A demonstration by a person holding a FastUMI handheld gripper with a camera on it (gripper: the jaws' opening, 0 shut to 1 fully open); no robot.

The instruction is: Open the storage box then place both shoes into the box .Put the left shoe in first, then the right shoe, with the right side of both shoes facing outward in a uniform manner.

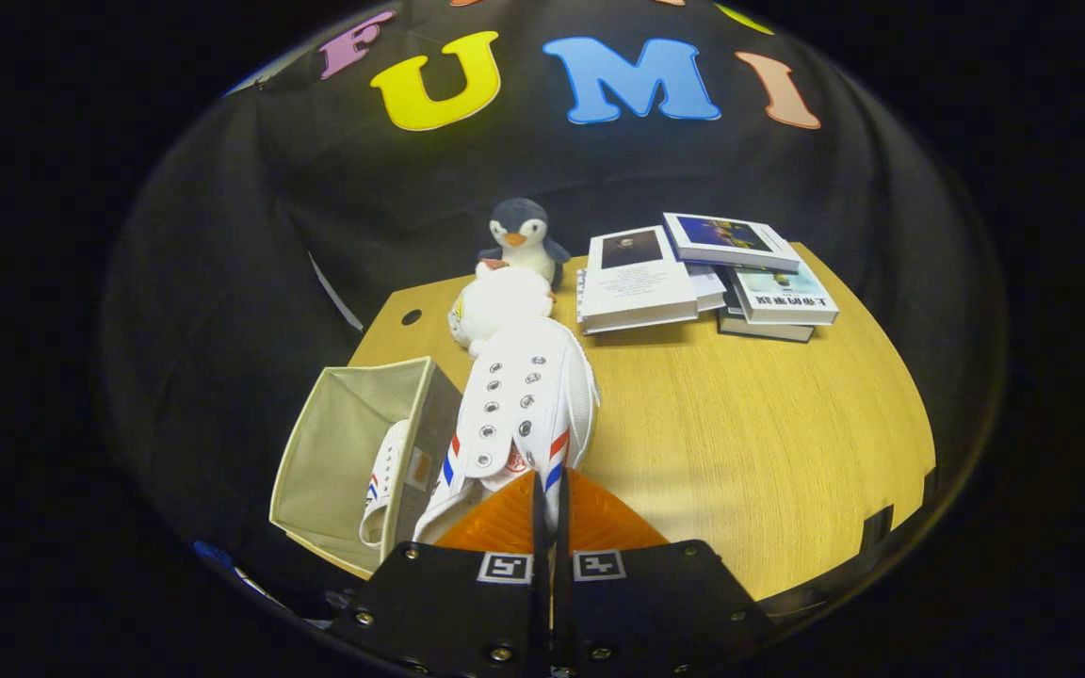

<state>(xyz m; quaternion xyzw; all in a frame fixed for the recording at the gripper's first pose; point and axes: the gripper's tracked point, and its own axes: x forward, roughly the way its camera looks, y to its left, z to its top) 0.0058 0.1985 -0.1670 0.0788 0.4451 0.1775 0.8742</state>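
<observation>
The gripper [547,499] sits at the bottom centre of the frame, its two fingers drawn close together with only a thin slit between them — they pinch the rear edge of a white canvas high-top shoe with metal eyelets and red-and-blue side stripes [526,405]. That shoe is held up above the table, its white rubber toe pointing away toward the middle of the frame.

To the lower left stands an open beige fabric storage box [335,443], near the front left corner of the light wooden table [750,443]. Inside it, against its right wall, lies a second white shoe with the same red-and-blue stripes [382,490], partly hidden by the held one.

Beyond the held shoe's toe, at upper centre, a grey-and-white plush penguin with an orange beak [520,235] stands at the table's far edge. Just right of it — in the upper right of the frame — lies a loose pile of books with white covers [693,273], some overlapping.
</observation>
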